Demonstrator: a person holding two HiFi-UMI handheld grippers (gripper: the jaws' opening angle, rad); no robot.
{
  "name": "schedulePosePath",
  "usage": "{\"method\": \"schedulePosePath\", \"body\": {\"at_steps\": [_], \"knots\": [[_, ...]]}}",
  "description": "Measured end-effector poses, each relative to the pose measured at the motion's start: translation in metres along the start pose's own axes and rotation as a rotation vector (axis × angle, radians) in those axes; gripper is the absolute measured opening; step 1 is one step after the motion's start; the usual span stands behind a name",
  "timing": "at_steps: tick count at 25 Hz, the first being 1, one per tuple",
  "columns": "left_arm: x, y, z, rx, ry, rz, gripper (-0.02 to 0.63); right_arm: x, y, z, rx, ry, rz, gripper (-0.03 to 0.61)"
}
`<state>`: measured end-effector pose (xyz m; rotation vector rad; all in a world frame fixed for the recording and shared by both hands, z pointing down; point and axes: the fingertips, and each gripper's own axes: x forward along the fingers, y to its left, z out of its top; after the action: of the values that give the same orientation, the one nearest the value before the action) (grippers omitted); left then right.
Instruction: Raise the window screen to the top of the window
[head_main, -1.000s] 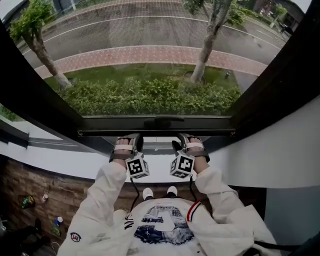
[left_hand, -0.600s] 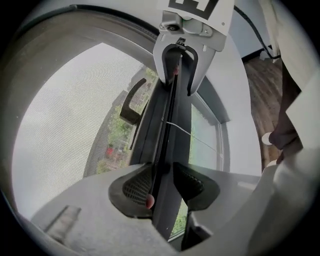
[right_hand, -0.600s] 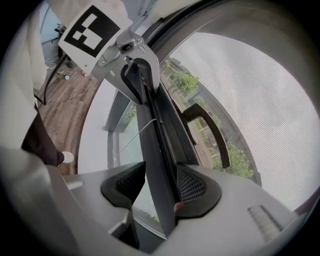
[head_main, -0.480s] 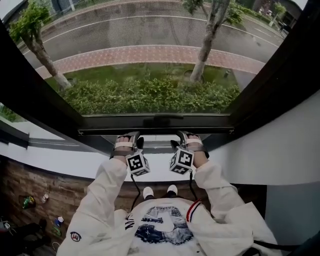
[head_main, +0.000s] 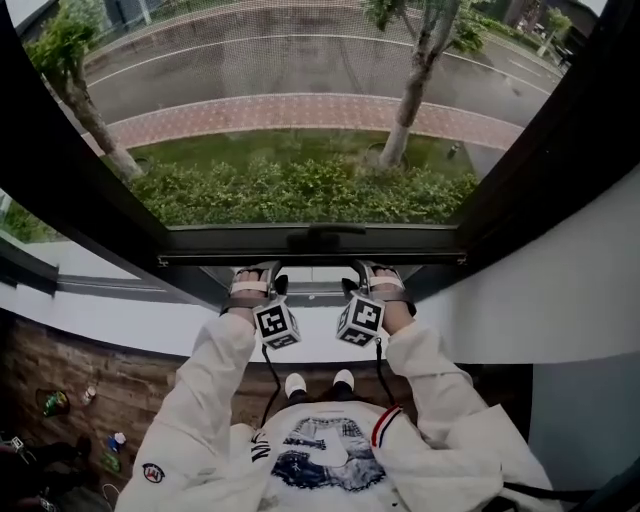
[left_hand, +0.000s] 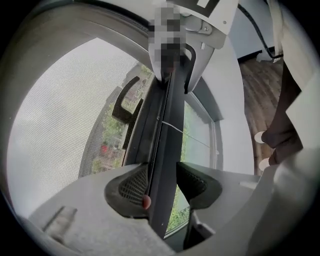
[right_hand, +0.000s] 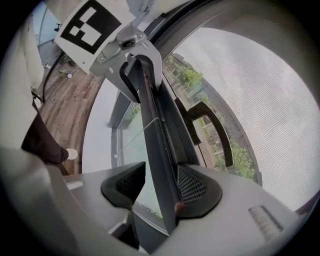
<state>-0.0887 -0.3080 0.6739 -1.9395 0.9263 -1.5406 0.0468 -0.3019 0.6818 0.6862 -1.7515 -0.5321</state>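
The window screen's mesh (head_main: 300, 100) covers the opening. Its dark bottom bar (head_main: 220, 260) runs low across the window, with a handle (head_main: 325, 238) at its middle. Both grippers reach up to this bar from below. My left gripper (head_main: 253, 285) straddles the bar (left_hand: 167, 125). Its jaws have just been opening, and in the left gripper view (left_hand: 161, 170) one pad (left_hand: 132, 182) lies against the bar. My right gripper (head_main: 375, 280) also has the bar (right_hand: 155, 120) between its jaws (right_hand: 161, 167). One pad (right_hand: 192, 187) touches it, the other stands slightly off.
Dark window frame posts (head_main: 560, 150) slant down on both sides. A white sill (head_main: 150, 325) runs under the grippers. Below are the person's shoes (head_main: 318, 382) on a wooden floor, with bottles (head_main: 55, 403) at the far left.
In the head view the bar and both grippers sit slightly higher in the picture, together with the view outside. Both grippers remain at the bar.
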Motion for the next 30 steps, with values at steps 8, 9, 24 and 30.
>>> {"method": "schedulePosePath", "body": {"at_steps": [8,9,24,30], "knots": [[-0.009,0.009,0.001,0.020,-0.001,0.020,0.176,-0.008,-0.011,0.004,-0.011,-0.019,-0.020,0.175],[-0.011,0.012,0.002,0.025,-0.003,0.035,0.176,-0.011,-0.014,0.005,-0.012,-0.025,-0.035,0.175],[-0.048,0.075,0.022,0.049,-0.028,0.155,0.176,-0.056,-0.077,0.028,-0.041,-0.065,-0.198,0.163],[-0.063,0.093,0.028,0.043,-0.037,0.198,0.176,-0.072,-0.092,0.035,-0.031,-0.087,-0.234,0.170]]}}
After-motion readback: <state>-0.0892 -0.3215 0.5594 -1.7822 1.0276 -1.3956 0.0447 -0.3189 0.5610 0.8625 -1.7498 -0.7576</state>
